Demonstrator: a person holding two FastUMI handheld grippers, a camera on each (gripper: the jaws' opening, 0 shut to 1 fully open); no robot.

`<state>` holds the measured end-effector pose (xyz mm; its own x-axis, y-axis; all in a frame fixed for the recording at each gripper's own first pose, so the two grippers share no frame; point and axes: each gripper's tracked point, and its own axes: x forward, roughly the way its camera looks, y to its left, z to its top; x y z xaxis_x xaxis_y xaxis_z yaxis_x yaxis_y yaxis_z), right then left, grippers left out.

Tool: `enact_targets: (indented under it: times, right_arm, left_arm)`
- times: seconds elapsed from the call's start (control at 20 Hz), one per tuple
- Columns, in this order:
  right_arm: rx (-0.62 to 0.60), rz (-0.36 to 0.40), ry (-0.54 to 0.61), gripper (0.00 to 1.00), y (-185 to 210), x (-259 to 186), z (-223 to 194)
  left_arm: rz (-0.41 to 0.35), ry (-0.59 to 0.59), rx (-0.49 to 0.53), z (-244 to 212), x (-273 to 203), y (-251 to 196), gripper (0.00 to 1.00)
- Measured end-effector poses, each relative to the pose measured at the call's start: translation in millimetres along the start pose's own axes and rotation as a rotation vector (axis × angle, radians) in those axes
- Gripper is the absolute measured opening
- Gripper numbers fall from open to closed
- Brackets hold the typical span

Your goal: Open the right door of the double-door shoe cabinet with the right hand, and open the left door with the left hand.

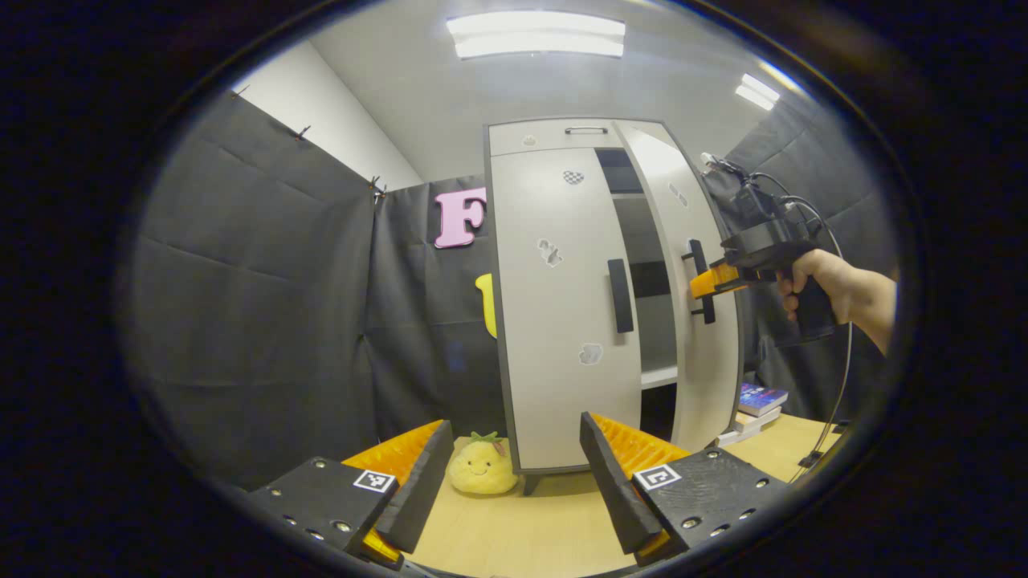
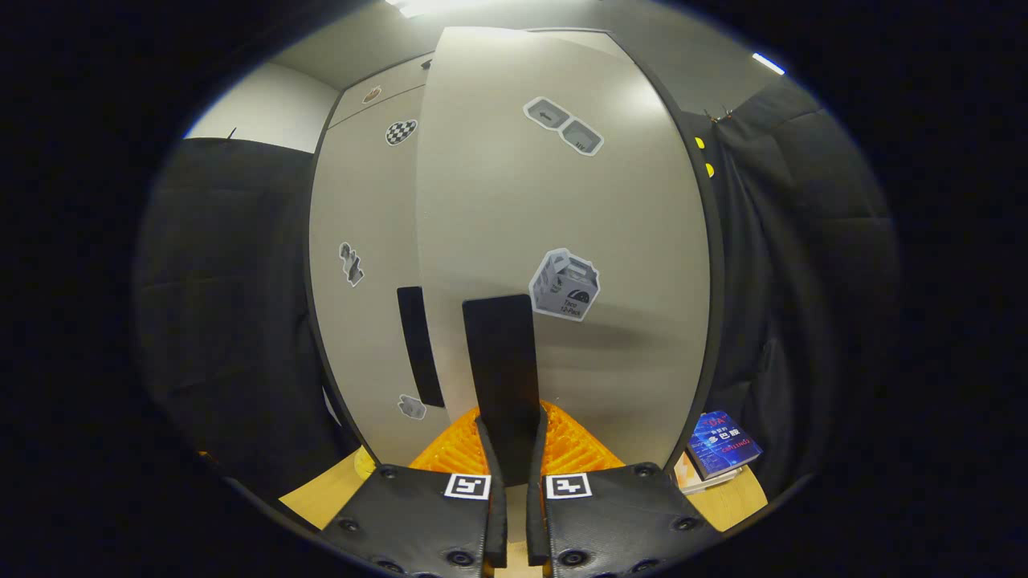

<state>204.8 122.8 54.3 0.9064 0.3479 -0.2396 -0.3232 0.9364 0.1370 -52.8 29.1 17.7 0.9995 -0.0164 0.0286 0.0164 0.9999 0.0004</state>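
Observation:
A tall pale shoe cabinet (image 1: 562,321) stands ahead on a wooden floor. Its right door (image 1: 699,305) is swung partly outward, showing dark shelves behind it. My right gripper (image 1: 711,281), held by a hand (image 1: 835,289), is shut on that door's black handle (image 1: 700,281). In the right gripper view the handle (image 2: 504,377) runs up between the closed fingers (image 2: 491,474), with the right door (image 2: 562,241) close in front. The left door (image 1: 562,313) stays closed, its black handle (image 1: 619,295) untouched. My left gripper (image 1: 514,474) hangs open, well short of the cabinet.
A yellow plush toy (image 1: 482,466) lies on the floor at the cabinet's left foot. Stacked books (image 1: 755,405) sit right of the cabinet, also seen as a blue book (image 2: 723,445). Black cloth walls (image 1: 257,305) enclose the booth on both sides.

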Motion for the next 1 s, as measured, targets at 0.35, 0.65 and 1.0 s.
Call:
enact_targets:
  times: [0.35,0.65,1.0]
  right_arm:
    - [0.016,0.010,0.005,0.14,-10,-6,2]
    - [0.016,0.009,0.013,0.07,-18,-12,5]
    - [0.019,-0.008,0.007,0.11,-30,-22,4]
  left_arm:
    - [-0.061,-0.005,-0.004,0,4,-29,0.92]
    - [-0.124,-0.001,-0.013,-1,11,-61,0.92]
    - [-0.183,-0.005,-0.013,0,16,-95,0.92]
